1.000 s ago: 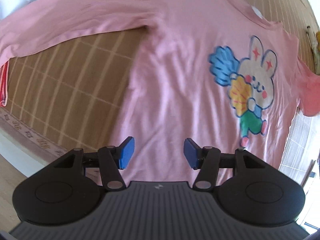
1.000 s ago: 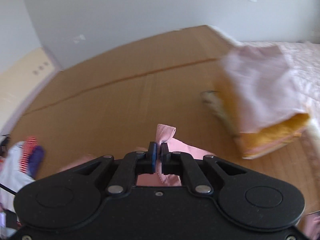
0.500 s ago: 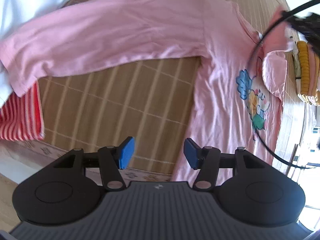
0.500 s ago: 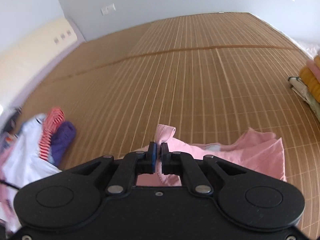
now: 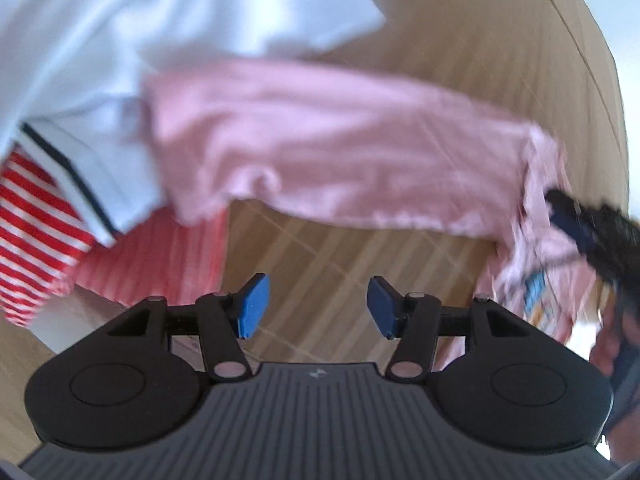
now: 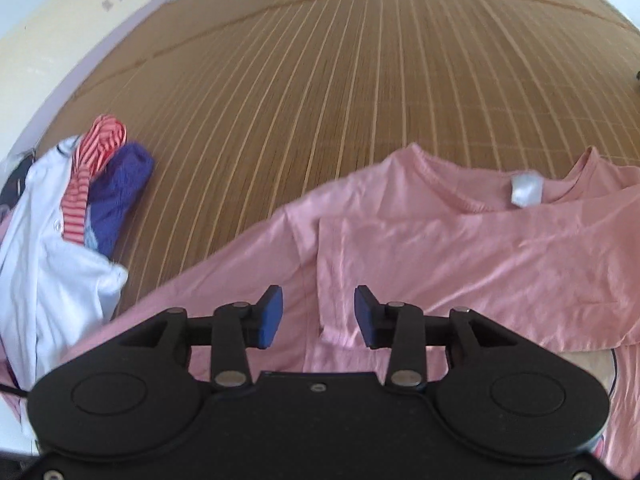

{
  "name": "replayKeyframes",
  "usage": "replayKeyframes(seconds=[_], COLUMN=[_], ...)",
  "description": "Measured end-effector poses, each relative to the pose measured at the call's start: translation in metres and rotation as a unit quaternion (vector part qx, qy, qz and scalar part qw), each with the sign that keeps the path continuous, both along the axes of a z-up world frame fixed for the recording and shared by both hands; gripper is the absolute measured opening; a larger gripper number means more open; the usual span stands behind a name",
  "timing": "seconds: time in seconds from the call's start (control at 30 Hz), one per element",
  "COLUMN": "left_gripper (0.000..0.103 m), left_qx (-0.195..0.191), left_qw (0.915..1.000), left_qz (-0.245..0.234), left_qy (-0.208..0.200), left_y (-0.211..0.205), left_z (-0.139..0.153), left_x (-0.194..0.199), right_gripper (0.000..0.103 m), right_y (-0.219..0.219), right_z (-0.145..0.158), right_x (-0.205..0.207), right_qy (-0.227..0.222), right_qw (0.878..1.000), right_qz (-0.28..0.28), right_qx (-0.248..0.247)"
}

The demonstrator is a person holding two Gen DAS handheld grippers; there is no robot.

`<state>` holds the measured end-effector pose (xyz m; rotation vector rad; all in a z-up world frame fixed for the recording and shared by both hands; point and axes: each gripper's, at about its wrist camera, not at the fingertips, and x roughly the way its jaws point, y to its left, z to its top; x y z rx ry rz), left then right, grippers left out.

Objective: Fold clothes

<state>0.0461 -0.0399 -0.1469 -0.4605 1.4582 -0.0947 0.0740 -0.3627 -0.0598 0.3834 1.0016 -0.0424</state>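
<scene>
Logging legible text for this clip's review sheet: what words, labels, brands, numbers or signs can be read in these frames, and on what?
None can be read.
White neck tag inside the pink shirt collar: no print visible on it.
Cartoon print on the pink shirt: blurred, picture only, no lettering made out.
Small mark on the left gripper body: a logo shape, too small to read.
</scene>
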Motion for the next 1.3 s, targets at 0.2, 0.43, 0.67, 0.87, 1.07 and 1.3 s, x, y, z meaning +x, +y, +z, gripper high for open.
replayKeyframes(seconds=[0.2,0.43,0.67,0.87,1.07,1.3], left_gripper=[0.061,0.061,0.060,0.059,0.009,0.008], left_qx=[0.052,0.106,0.090,0.071,0.070,0.063], left_qw=[0.9946,0.9889,0.9892,0.9887,0.9824,0.9726], left_qz=[0.082,0.047,0.058,0.112,0.132,0.037], left_qy=[-0.037,-0.093,-0.100,-0.070,-0.112,-0.221], left_y=[0.045,0.057,0.043,0.041,0.037,0.003], left_z=[0.016,0.014,0.014,0.003,0.009,0.063], left_x=[-0.003,-0.002,-0.001,-0.002,0.002,0.008], right_gripper=[0.066,0.068,0.068,0.068,0.068,0.068], right_y=[0.038,0.069,0.077,0.065,0.062,0.048], right_z=[-0.001,-0.011,-0.008,-0.010,-0.009,-0.015], right_x=[-0.002,-0.014,-0.022,-0.020,-0.025,-0.037], right_qy=[0.023,0.043,0.046,0.051,0.045,0.058], right_qw=[0.995,0.991,0.990,0.992,0.993,0.993], right_qz=[0.087,0.115,0.124,0.088,0.070,0.045], right_qx=[0.030,0.053,0.044,0.077,0.079,0.090])
